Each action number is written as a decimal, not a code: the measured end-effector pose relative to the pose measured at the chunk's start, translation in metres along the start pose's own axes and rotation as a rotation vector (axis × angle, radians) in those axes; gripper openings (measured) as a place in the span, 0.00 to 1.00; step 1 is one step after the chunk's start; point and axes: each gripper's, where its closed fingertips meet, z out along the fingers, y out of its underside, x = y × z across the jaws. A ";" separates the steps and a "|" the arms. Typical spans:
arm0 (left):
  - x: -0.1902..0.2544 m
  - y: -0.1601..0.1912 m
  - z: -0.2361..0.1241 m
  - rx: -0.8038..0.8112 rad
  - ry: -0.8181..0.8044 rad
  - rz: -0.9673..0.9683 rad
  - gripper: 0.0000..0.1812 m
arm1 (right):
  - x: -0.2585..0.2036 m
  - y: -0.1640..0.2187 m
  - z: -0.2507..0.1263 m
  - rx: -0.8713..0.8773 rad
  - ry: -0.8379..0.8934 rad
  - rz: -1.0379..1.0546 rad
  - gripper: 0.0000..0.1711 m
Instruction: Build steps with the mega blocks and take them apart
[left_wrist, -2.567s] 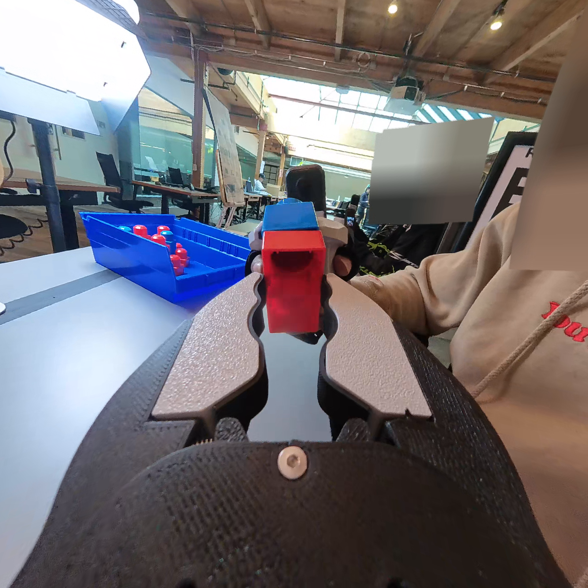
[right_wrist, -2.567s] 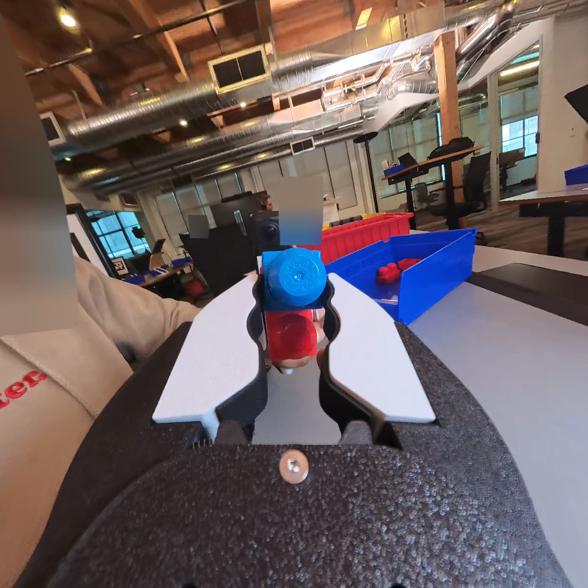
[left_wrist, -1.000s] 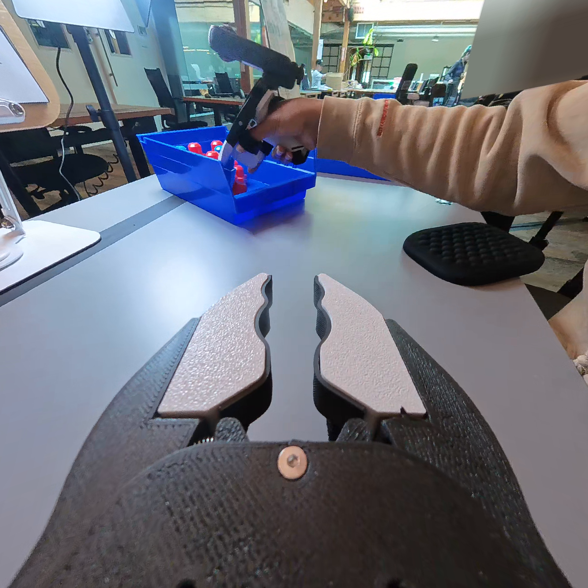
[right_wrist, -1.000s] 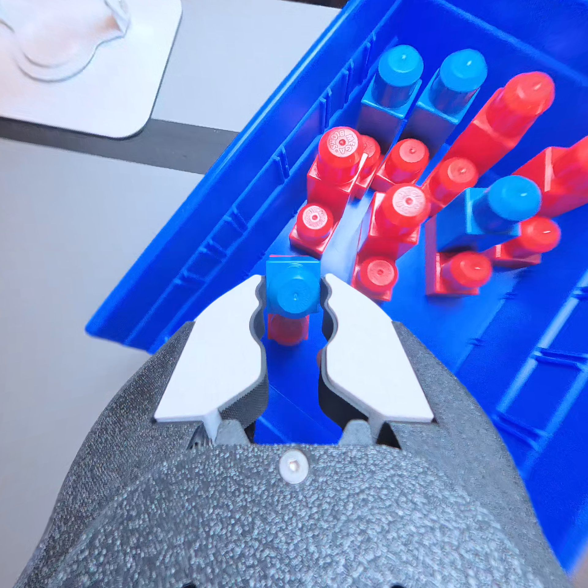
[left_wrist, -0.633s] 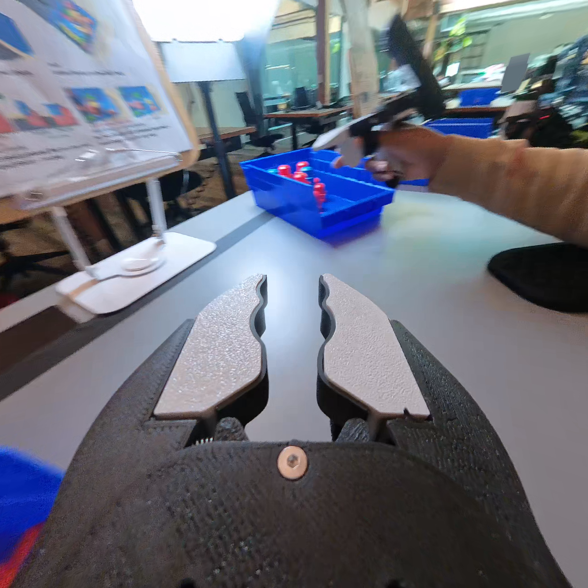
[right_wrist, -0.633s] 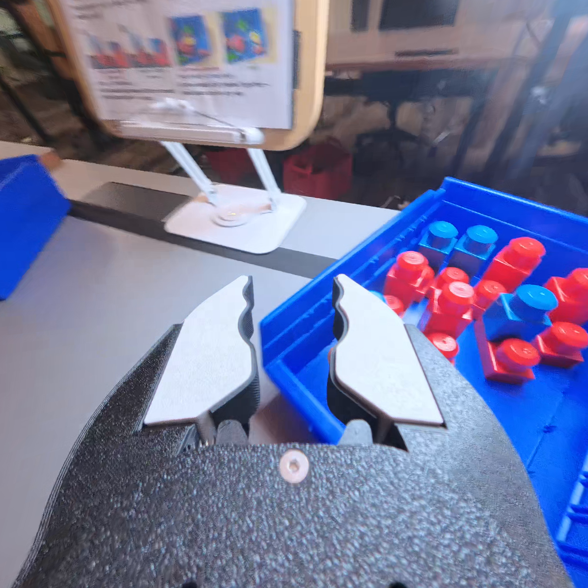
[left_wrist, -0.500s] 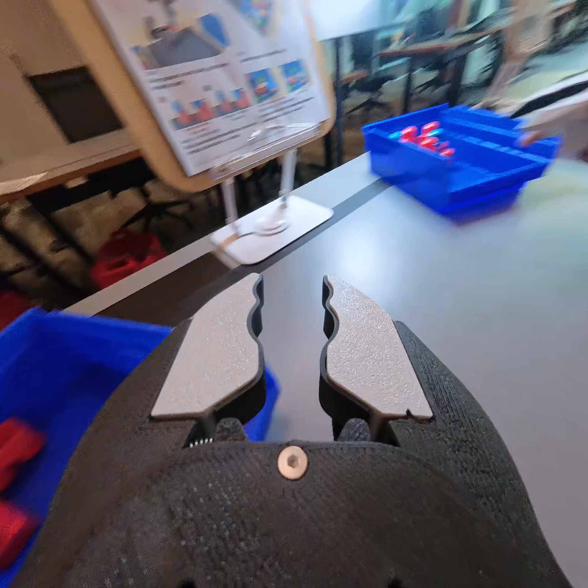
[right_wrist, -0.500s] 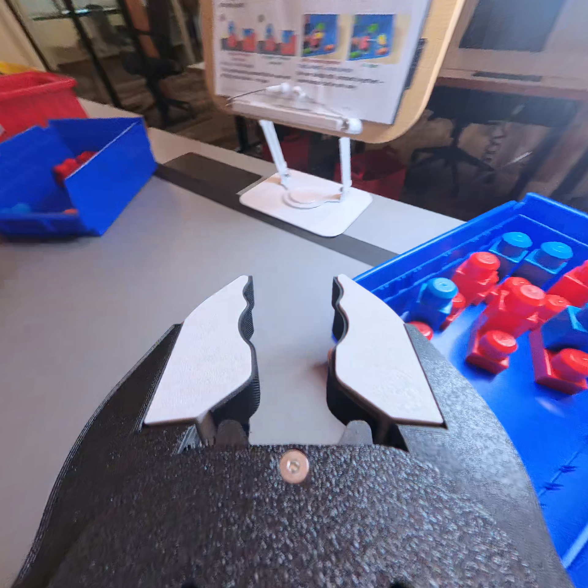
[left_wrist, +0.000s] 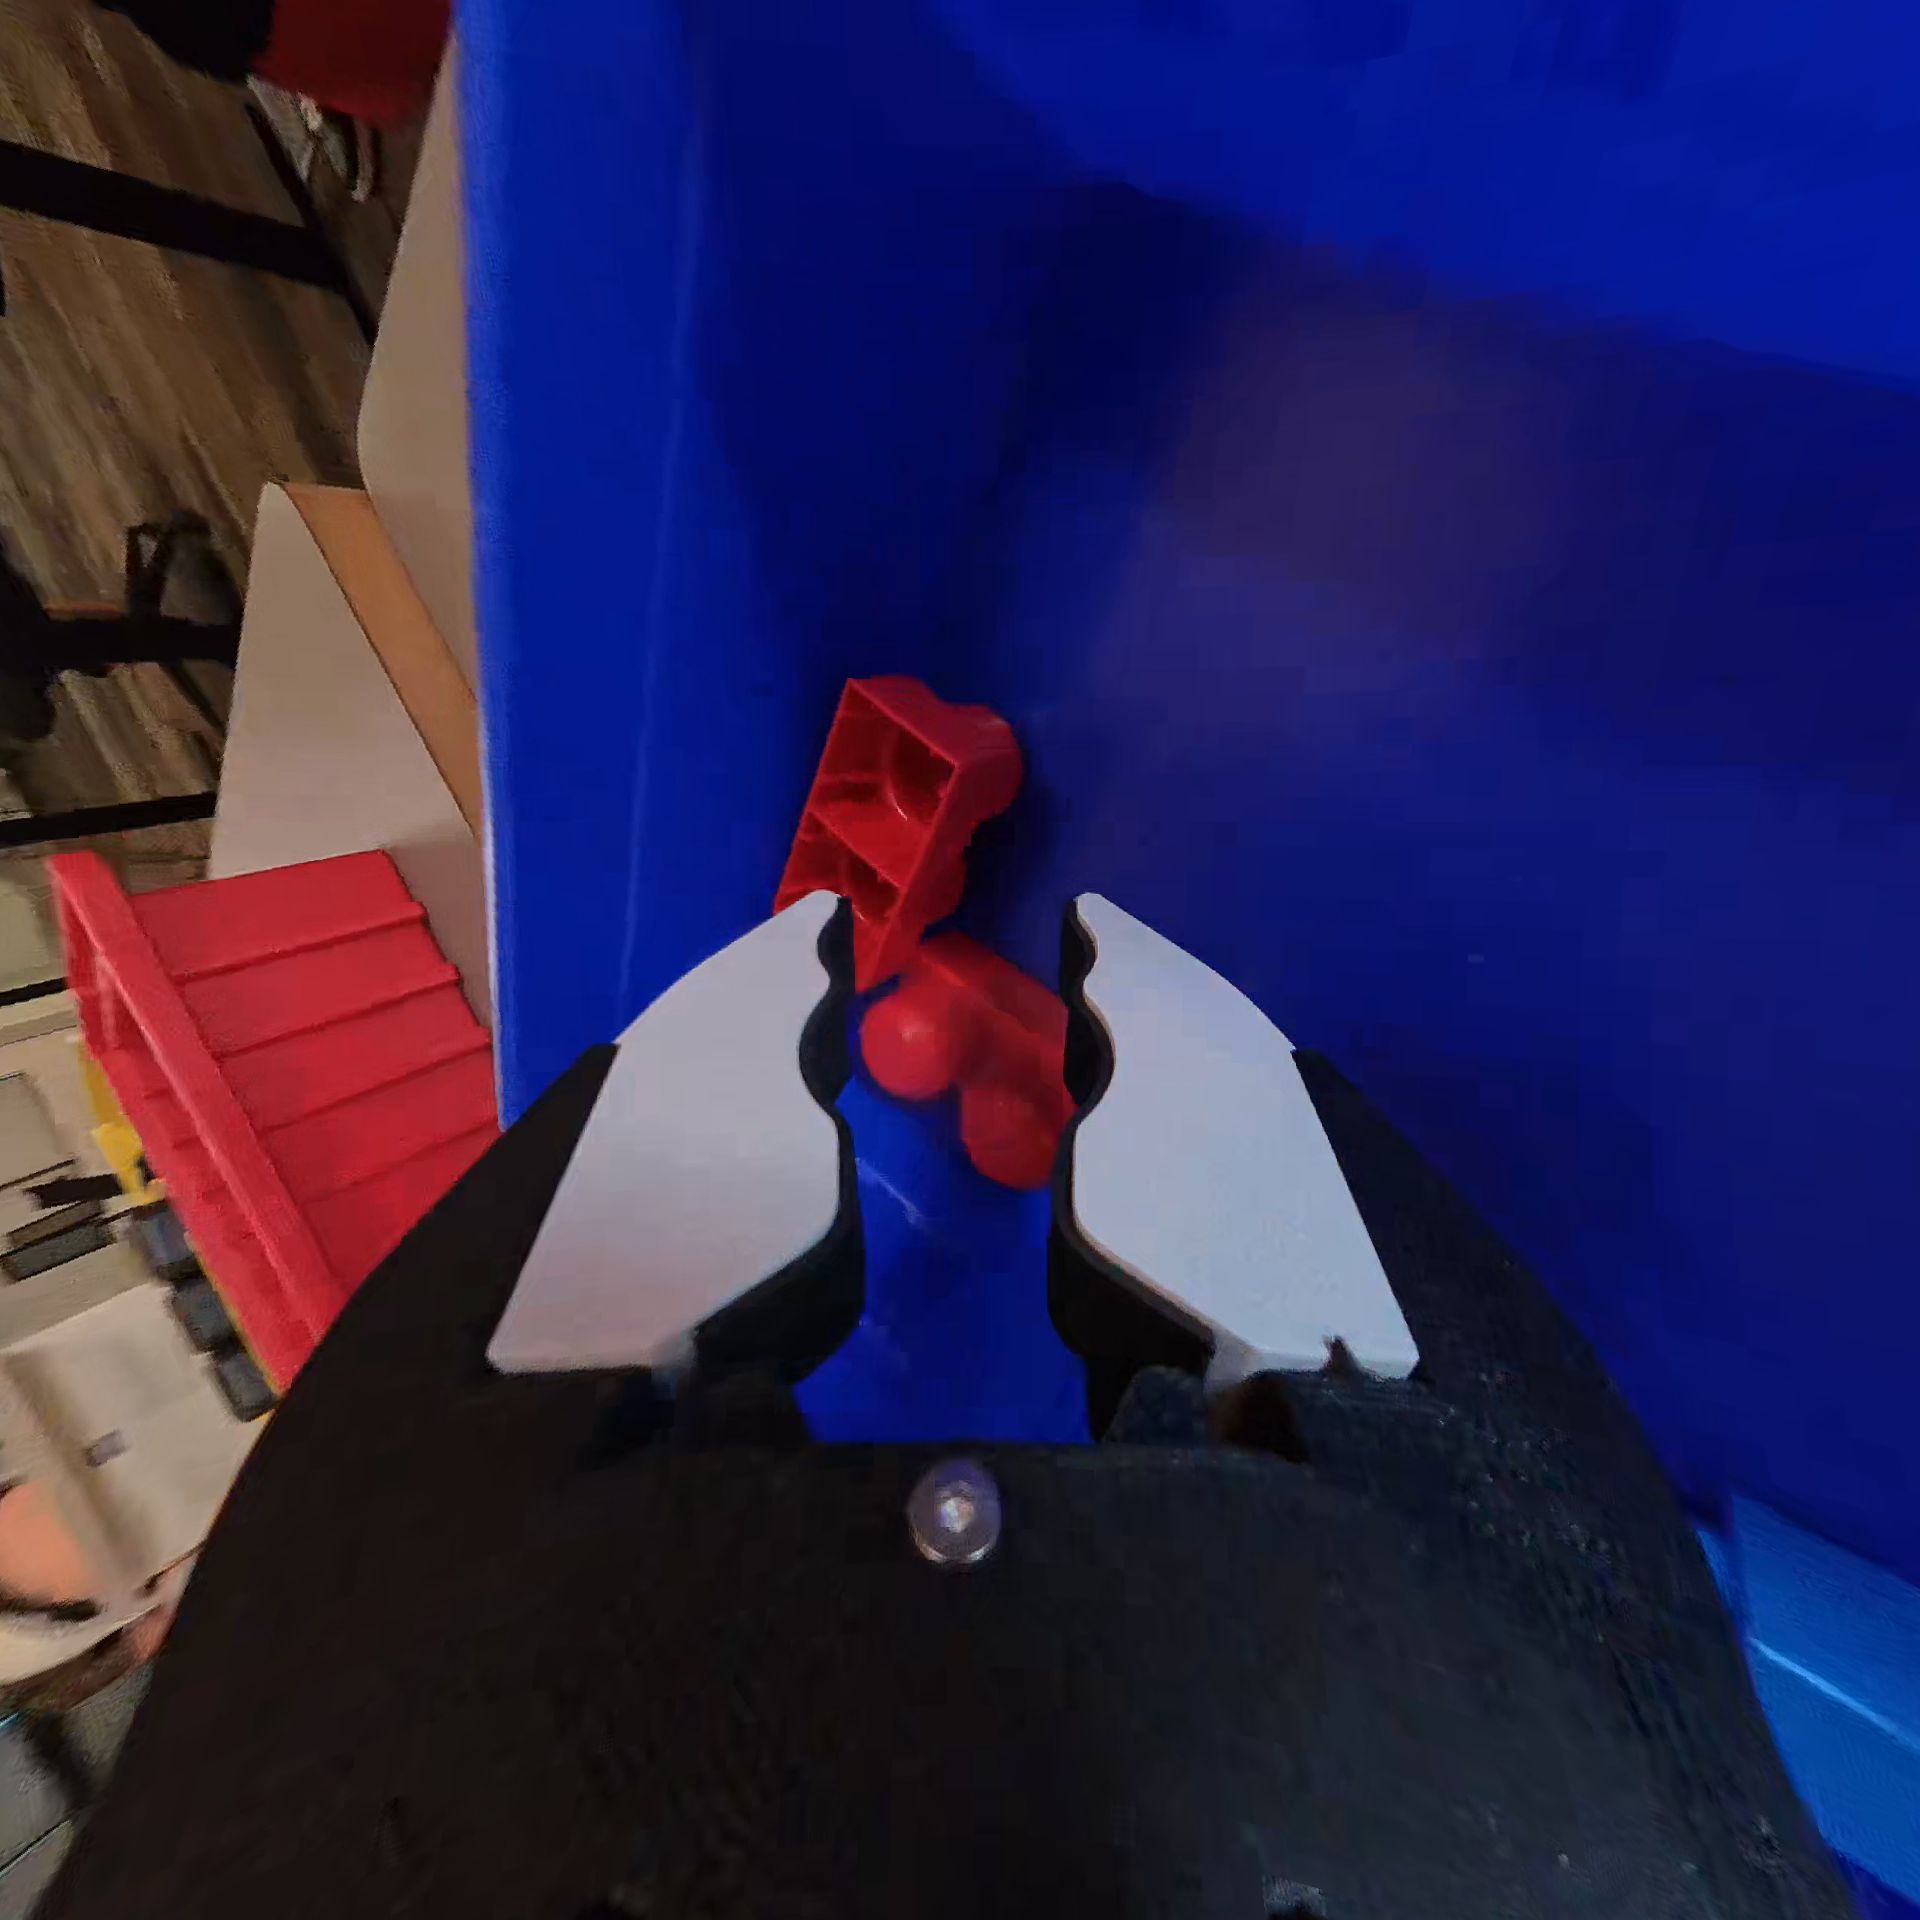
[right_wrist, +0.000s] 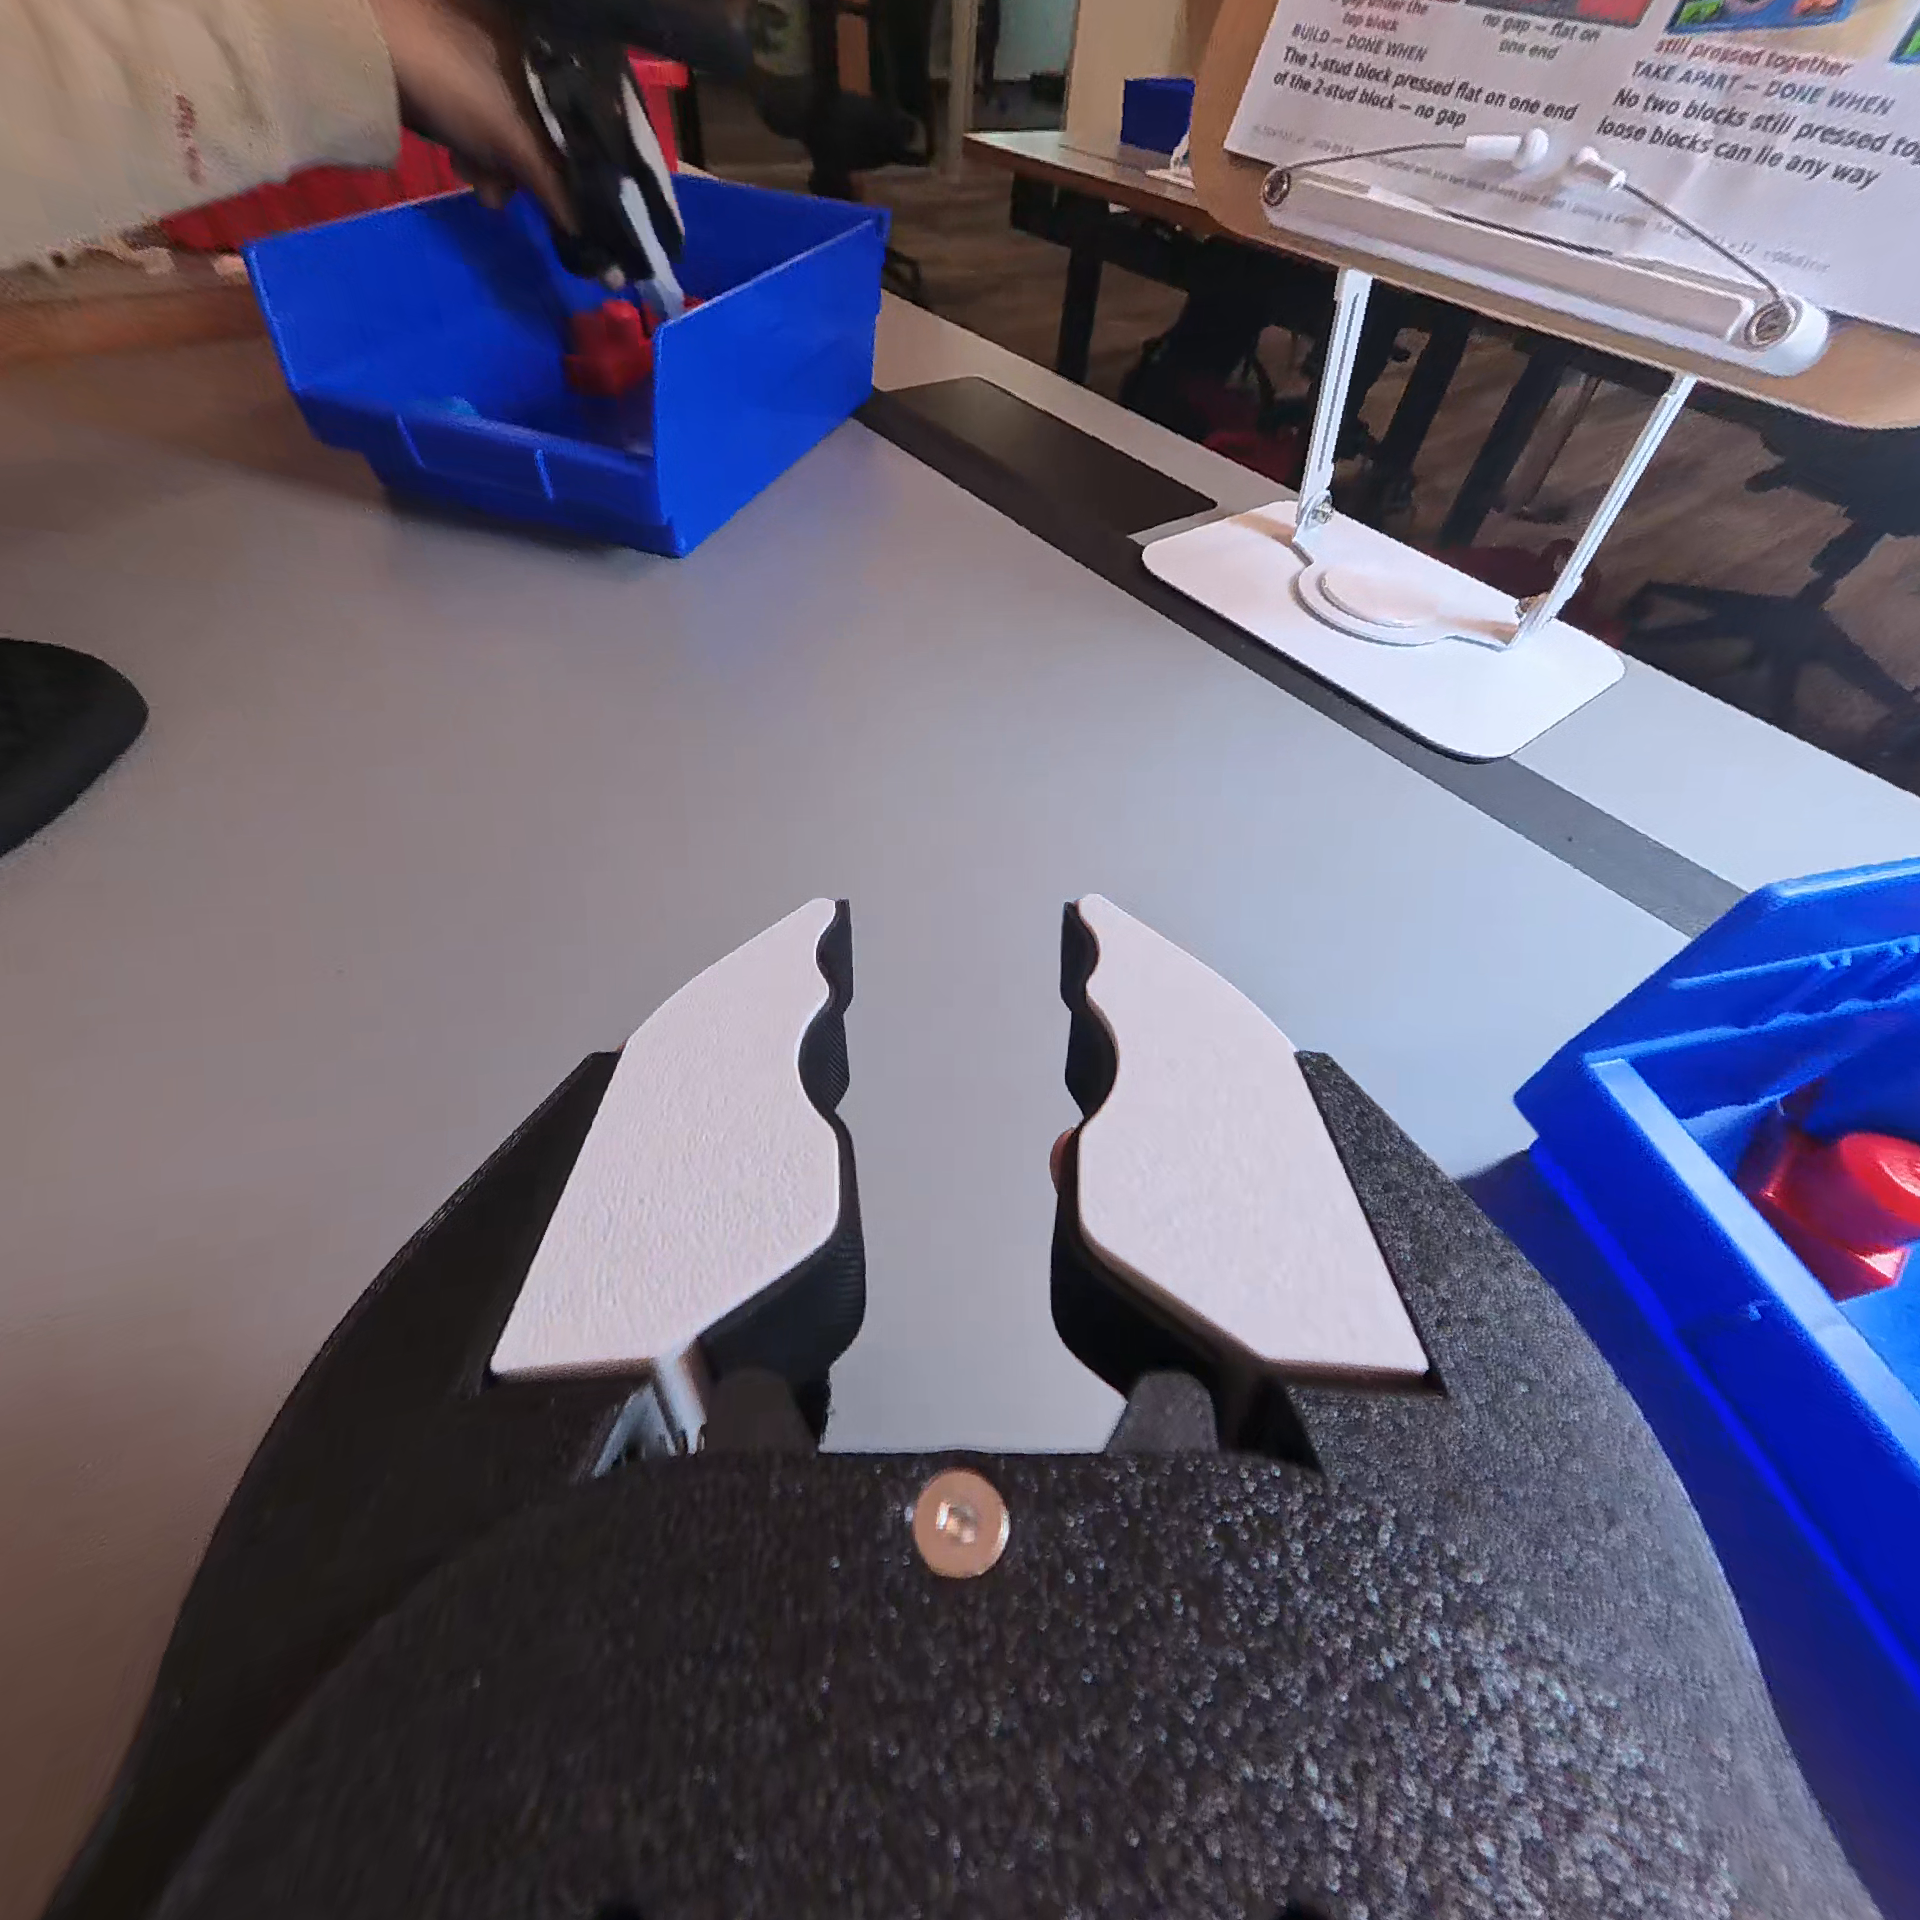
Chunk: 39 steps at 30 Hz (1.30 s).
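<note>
In the left wrist view my left gripper (left_wrist: 956, 935) is open and reaches down into a blue bin (left_wrist: 1455, 623). A red two-stud block (left_wrist: 966, 1060) lies between its fingertips, not clamped. A second red block (left_wrist: 894, 810) lies on its side just beyond, hollow underside showing. In the right wrist view my right gripper (right_wrist: 956, 935) is open and empty, low over the grey table (right_wrist: 623, 779). The left gripper (right_wrist: 613, 197) shows far off in that bin (right_wrist: 727, 343), over red blocks (right_wrist: 608, 348).
A second blue bin (right_wrist: 1621, 1122) with a red block (right_wrist: 1860, 1195) sits at the right edge. A white sign stand (right_wrist: 1392, 623) is at the back right and a black pad (right_wrist: 52, 727) at the left. A red bin (left_wrist: 260, 1039) stands beside the left bin.
The right gripper let go of the blue and red stack in the right bin and drew back over the table. The left gripper swung left and dropped into the other bin, around a red block.
</note>
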 end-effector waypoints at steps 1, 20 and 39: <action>-0.001 0.002 0.013 -0.044 -0.030 0.046 0.21 | 0.000 0.000 -0.001 0.008 0.000 0.003 0.22; 0.130 -0.093 -0.292 1.310 0.801 -0.392 0.03 | -0.038 -0.022 0.008 0.130 -0.164 0.052 0.19; 0.269 -0.079 -0.351 1.358 1.045 -0.185 0.19 | -0.082 0.016 0.021 -0.349 -0.340 -0.158 0.20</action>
